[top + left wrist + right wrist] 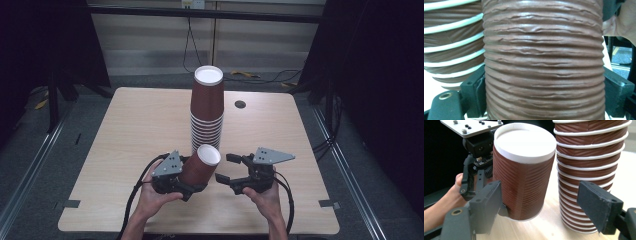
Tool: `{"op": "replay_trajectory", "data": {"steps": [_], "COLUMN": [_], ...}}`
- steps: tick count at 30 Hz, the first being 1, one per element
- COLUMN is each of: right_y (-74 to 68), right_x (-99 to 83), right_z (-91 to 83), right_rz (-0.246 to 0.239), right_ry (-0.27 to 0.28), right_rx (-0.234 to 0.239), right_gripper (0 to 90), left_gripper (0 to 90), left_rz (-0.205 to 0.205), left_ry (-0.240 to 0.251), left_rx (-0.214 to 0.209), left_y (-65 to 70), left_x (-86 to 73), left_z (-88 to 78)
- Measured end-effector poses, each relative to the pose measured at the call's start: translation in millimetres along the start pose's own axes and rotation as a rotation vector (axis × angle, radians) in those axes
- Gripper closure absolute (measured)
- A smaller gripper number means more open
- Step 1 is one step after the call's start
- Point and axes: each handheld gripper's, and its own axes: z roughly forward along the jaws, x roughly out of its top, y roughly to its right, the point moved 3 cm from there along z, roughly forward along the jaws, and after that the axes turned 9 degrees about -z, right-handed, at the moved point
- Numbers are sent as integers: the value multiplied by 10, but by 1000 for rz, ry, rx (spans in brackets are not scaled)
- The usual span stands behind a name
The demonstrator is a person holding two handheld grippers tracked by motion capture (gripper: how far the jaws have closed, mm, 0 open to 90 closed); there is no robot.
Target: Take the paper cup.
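A tall stack of upside-down ribbed brown paper cups (207,110) (589,165) (451,37) stands mid-table. In front of it, my left gripper (192,179) (544,95) is shut on a single brown cup (200,167) (544,50) (524,177). Its jaws press on both sides of the cup's wall. The cup tilts, white flat end up and towards the right, its lower rim just above the wood. My right gripper (225,167) (541,205) is open just to the right of that cup. One of its jaws is beside the cup and the other in front of the stack, gripping nothing.
The light wooden table (140,130) has a round cable hole (240,104) behind the stack on the right. Black stands and cables lie on the floor (250,75) beyond the far edge. Dark frames flank both sides. A person's hands hold both grippers near the front edge.
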Motion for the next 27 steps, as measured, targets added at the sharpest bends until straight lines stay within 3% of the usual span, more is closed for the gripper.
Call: {"op": "replay_trajectory", "data": {"steps": [7, 17, 24, 27], "right_y": [1, -14, -23, -23], "right_x": [-46, -105, -137, -148], "right_z": [-27, -13, 0, 13], "right_rz": [11, -18, -25, -36], "right_ry": [-16, -90, -150, -178], "right_rx": [6, 8, 41, 34], "right_gripper": [186, 171, 171, 170], "left_gripper": [138, 138, 140, 142], "left_rz": [24, 58, 102, 122], "left_ry": [-65, -158, -239, -270], "left_rx": [7, 6, 8, 15], "left_y": [-9, -1, 33, 42], "left_x": [-15, 20, -19, -12], "left_z": [20, 54, 113, 130]}}
